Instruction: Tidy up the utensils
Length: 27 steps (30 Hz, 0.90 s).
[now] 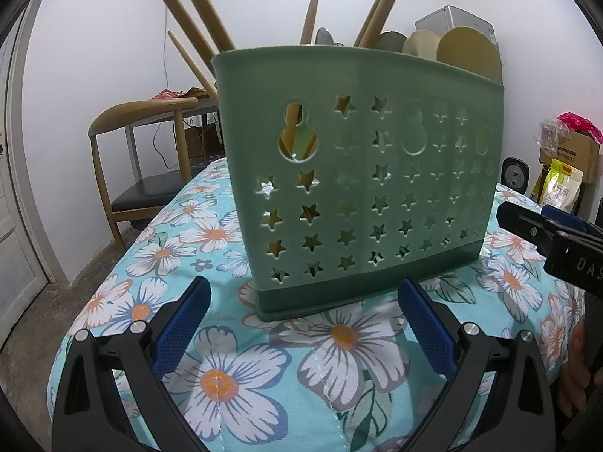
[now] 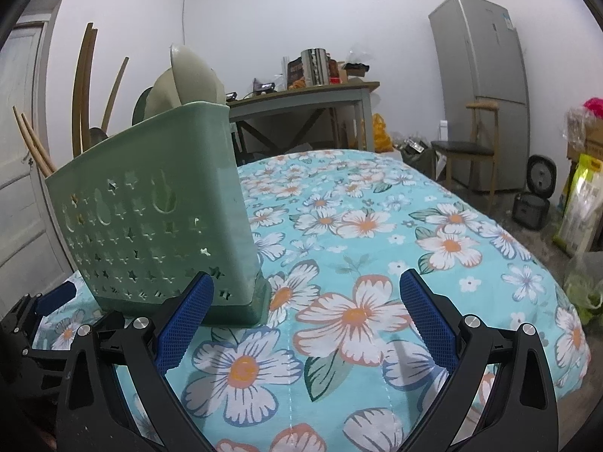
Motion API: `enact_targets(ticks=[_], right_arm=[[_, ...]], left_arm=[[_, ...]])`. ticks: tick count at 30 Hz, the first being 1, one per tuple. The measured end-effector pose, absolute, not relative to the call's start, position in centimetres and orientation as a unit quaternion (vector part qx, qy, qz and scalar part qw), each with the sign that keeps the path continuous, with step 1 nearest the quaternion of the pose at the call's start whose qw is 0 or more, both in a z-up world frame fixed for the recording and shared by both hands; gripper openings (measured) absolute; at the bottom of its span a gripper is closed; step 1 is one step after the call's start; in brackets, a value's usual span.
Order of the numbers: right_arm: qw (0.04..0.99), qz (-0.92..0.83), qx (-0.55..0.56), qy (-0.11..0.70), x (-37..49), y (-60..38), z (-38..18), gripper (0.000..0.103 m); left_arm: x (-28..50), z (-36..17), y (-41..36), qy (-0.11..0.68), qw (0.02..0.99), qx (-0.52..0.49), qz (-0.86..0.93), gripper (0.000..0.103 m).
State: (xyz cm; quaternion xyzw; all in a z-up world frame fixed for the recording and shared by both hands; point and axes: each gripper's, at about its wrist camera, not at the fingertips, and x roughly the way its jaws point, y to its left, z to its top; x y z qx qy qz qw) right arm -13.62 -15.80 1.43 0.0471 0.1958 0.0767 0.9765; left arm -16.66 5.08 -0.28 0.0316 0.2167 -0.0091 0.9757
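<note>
Two tongs are hovering low over the flowered cloth point(image 2: 377, 226) covering the table, and we are holding both spread wide with nothing between their blue pads. Our left tongs point(image 1: 304, 293) are facing the broad perforated side of the green utensil caddy point(image 1: 358, 173), which is standing upright on the cloth just beyond the fingertips, not touching them as far as we can tell. Its long axis is running left to right across the left wrist view, with the far right end receding away from us. Our right tongs point(image 2: 306, 288) are sitting off the caddy's narrow end; in that view the caddy point(image 2: 158, 218) is standing at the left, its long side stretching back and leftward, and its near bottom corner is lying just behind the left blue pad point(image 2: 184, 320). Wooden chopsticks point(image 1: 196, 19) are sticking out of the caddy's left compartment, leaning up and outward with handles tilting left, while pale spoon bowls point(image 2: 188, 79) are rising upright from the opposite end. Several metal utensil heads point(image 1: 324, 35) are poking up near the middle. Beyond the table, a wooden chair point(image 1: 139, 143), a cluttered side table point(image 2: 301, 94) and a grey refrigerator point(image 2: 478, 49) are standing against the white walls.
</note>
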Motion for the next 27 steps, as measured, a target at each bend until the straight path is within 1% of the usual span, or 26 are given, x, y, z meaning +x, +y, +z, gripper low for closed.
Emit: enact_targets(ticks=[10,27], right_arm=[[0.976,0.077,0.068,0.193,-13.69,-16.51,1.16,0.095],[0.977,0.080,0.055,0.191,-14.07,-16.22,1.26,0.095]], left_arm=[[-16.55,-0.29,4.90,0.217,0.975,0.032,-0.010,0.098],[-16.43,-0.23,5.04,0.219,0.975,0.030,-0.010,0.098]])
